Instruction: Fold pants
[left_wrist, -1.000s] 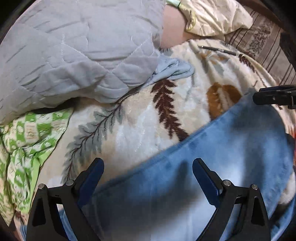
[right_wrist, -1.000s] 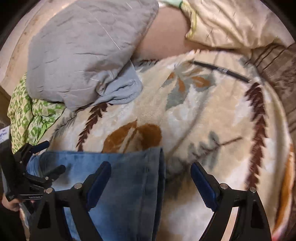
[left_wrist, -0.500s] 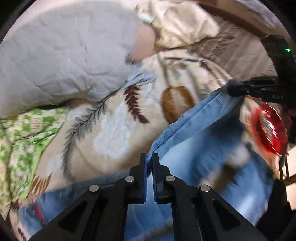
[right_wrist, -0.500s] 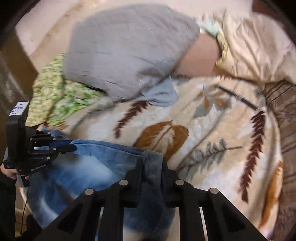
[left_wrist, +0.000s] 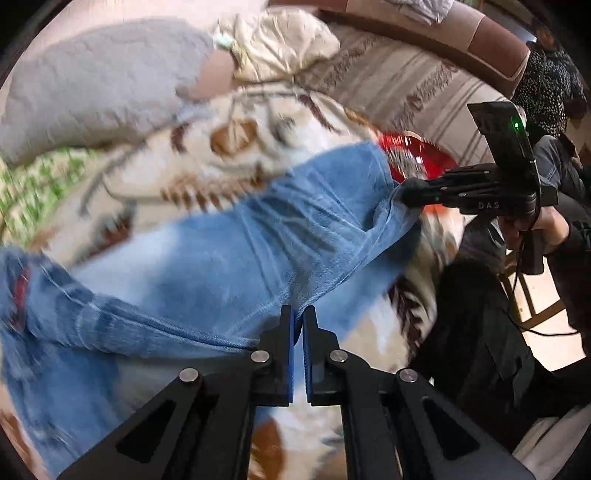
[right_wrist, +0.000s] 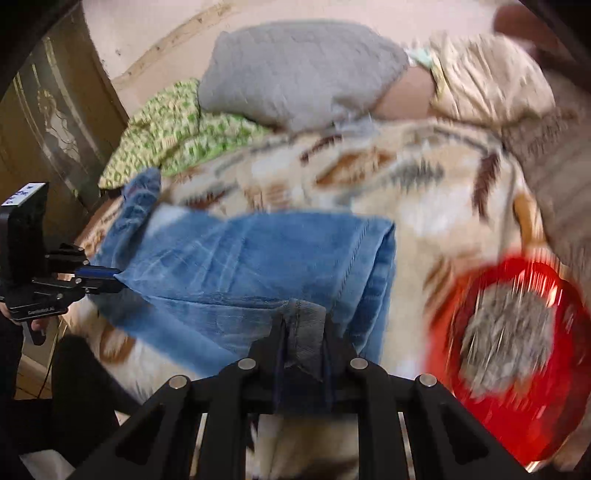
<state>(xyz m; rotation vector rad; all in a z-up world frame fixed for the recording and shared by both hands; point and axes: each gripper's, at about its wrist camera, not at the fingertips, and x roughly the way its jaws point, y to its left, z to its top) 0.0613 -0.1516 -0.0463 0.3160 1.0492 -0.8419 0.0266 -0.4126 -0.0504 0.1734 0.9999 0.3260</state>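
Observation:
Blue jeans (left_wrist: 229, 258) lie across a leaf-patterned blanket (left_wrist: 236, 144) on a bed and are lifted at one end. My left gripper (left_wrist: 298, 314) is shut on an edge of the jeans. My right gripper (right_wrist: 303, 325) is shut on a bunched dark-blue fold of the jeans (right_wrist: 258, 266). In the left wrist view the right gripper (left_wrist: 410, 194) pinches the far corner of the cloth. In the right wrist view the left gripper (right_wrist: 110, 275) pinches the opposite corner. The cloth hangs stretched between them above the blanket (right_wrist: 424, 206).
A grey quilted pillow (right_wrist: 295, 70) and a green patterned cloth (right_wrist: 173, 129) lie at the bed's far side. A red bowl (right_wrist: 517, 328) with grey contents sits at the right. A cream pillow (left_wrist: 280, 44) lies beyond. A wooden cabinet (right_wrist: 55, 122) stands left.
Both grippers went from open to shut on the jeans, then lifted and pulled the cloth back toward the bed's near edge. The views now look down from higher up.

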